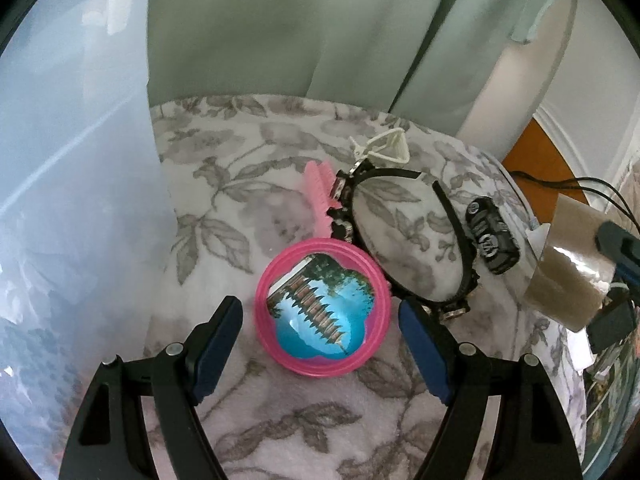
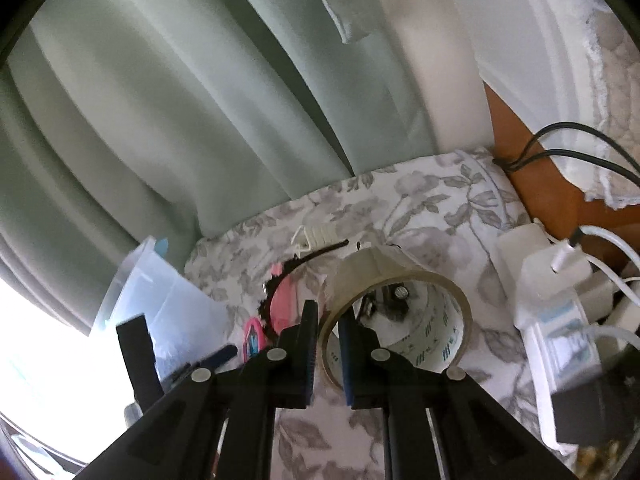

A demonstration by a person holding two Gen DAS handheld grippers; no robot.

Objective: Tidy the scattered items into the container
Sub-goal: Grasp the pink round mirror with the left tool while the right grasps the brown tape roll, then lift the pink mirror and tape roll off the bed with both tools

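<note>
The right gripper (image 2: 328, 344) is clamping the tape roll's (image 2: 400, 312) wall, needing carrying to the container (image 2: 160, 292) at its left; the left gripper (image 1: 320, 344) is gaping wide around the pink mirror (image 1: 322, 308).

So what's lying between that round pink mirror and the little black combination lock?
The black headband, its loop curving across the floral blanket between the pink mirror and the lock. The left wrist view shows it.

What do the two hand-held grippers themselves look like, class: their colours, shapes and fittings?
The left gripper has black angular plastic arms, round silver pivot pins and flat dark-blue rubber finger pads. The right gripper is built the same: black linkage arms, silver pins, and ridged blue-edged pads. No hands, sleeves or gripper cables are visible.
</note>
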